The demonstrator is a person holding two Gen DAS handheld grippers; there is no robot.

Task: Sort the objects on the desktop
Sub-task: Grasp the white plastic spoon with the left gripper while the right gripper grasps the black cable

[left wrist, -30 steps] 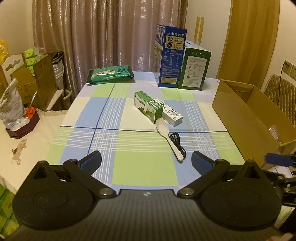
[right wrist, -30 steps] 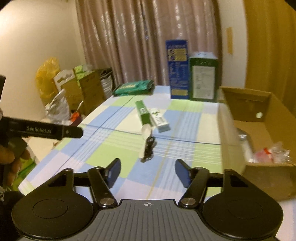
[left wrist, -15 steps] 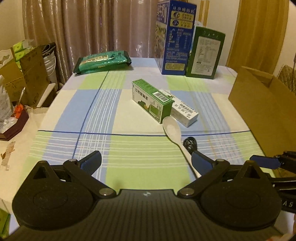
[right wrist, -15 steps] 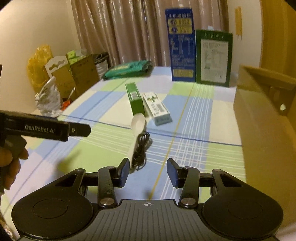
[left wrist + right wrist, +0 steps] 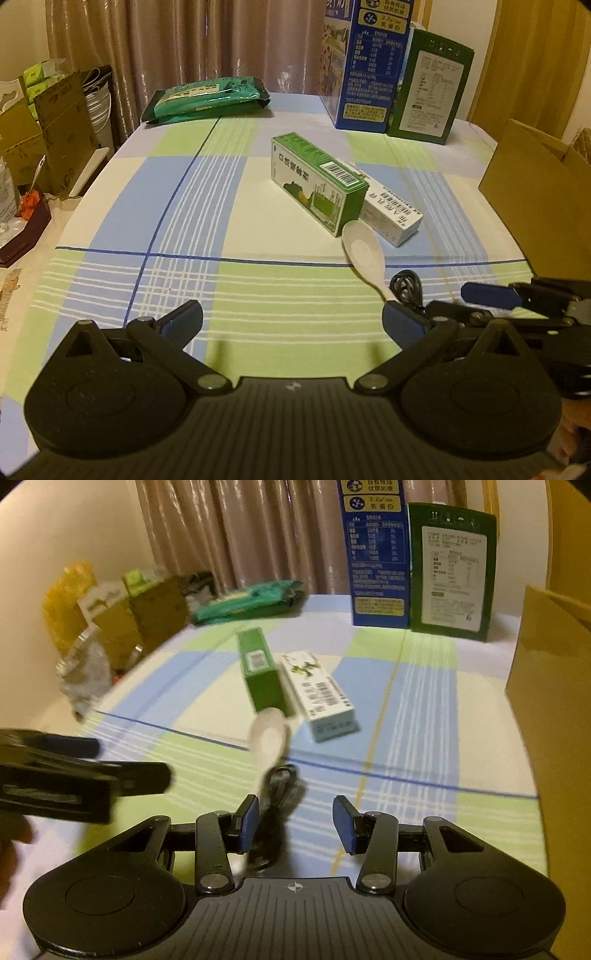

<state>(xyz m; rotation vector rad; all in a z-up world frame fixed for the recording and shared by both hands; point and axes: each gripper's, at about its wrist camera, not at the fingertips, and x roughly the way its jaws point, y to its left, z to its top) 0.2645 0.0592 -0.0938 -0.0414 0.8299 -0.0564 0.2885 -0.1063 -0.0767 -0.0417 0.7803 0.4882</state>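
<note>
Sorting has hardly started, I think. On the checked tablecloth (image 5: 229, 206) 4 small things are not put away yet: the green box (image 5: 317, 181), the white box (image 5: 391, 214) touching its side, the white spoon (image 5: 364, 258) lying just in front of both, and the black cable (image 5: 275, 805) beside the spoon's handle. The brown cardboard box (image 5: 539, 206) at the right edge looks like the place for them, but its inside cannot be seen now.

The right gripper (image 5: 295, 821) has its jaws partly apart and holds nothing. The cable lies between them, close to the left pad, and the pads do not press it. The left gripper (image 5: 291, 321) is wide apart and empty.

Compared with 1 second ago, both grippers have come lower and closer to the table. The spoon and cable look much bigger now. The right jaws have just been closing, with the cable coming in between them. The boxes, spoon and cable have not moved.
</note>
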